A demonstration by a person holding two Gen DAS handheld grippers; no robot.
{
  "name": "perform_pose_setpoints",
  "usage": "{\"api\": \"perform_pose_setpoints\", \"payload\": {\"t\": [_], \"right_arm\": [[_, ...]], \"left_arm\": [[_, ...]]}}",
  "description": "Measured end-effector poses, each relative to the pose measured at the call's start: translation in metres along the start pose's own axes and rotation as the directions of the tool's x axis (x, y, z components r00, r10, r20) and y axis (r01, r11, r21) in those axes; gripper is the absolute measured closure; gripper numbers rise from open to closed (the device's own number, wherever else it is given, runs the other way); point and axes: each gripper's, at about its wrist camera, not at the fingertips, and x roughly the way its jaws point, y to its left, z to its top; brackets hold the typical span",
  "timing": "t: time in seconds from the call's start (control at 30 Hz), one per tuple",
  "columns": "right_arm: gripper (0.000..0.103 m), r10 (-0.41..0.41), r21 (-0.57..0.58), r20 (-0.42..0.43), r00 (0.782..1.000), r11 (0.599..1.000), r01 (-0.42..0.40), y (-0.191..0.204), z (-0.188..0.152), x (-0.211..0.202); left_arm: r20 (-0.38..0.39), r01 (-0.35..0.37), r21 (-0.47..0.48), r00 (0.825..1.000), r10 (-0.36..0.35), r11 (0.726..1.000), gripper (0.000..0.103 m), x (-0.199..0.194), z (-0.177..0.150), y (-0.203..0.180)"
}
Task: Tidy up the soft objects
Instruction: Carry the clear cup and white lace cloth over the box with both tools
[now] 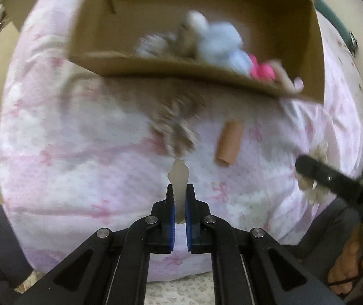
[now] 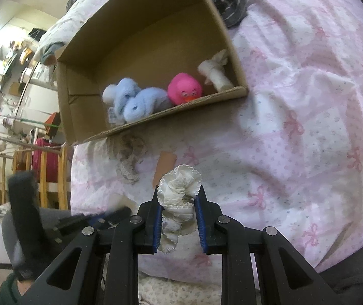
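While the right gripper [image 2: 178,200] pinches a white scalloped lace cloth [image 2: 178,190] and the left gripper [image 1: 180,198] clamps a pale translucent soft piece [image 1: 179,178], either limp item could snag the open brown cardboard box's [image 2: 156,117] rim.

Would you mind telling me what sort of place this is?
Probably a bedroom at home: a pink bow-print quilt spreads under the cardboard box of toys, and cluttered shelves stand behind.
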Motion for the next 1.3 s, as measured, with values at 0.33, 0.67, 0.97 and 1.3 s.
{"api": "perform_pose_setpoints", "payload": {"t": [0.33, 0.67, 0.97, 1.3], "right_arm": [[0.078, 0.043, -0.037, 0.031, 0.999, 0.998, -0.042, 0.021, 0.002, -0.001], [0.078, 0.179, -0.077, 0.153, 0.972, 0.983, -0.168, 0.030, 0.006, -0.041], [0.078, 0.174, -0.176, 0.247, 0.953, 0.976, -0.132, 0.049, 0.031, -0.073], [0.078, 0.191, -0.167, 0.342, 0.920, 0.976, -0.140, 0.035, 0.069, -0.079]], "left_arm": [[0.152, -0.062, -0.031, 0.986, 0.066, 0.998, 0.097, -0.059, 0.012, 0.021], [0.269, 0.011, -0.120, 0.963, 0.022, 0.993, 0.097, -0.107, 0.035, 0.041], [0.362, -0.039, -0.074, 0.930, 0.064, 0.996, 0.097, -0.130, 0.064, 0.035], [0.367, -0.072, -0.040, 0.926, 0.081, 0.997, 0.097, -0.108, 0.097, 0.027]]}}
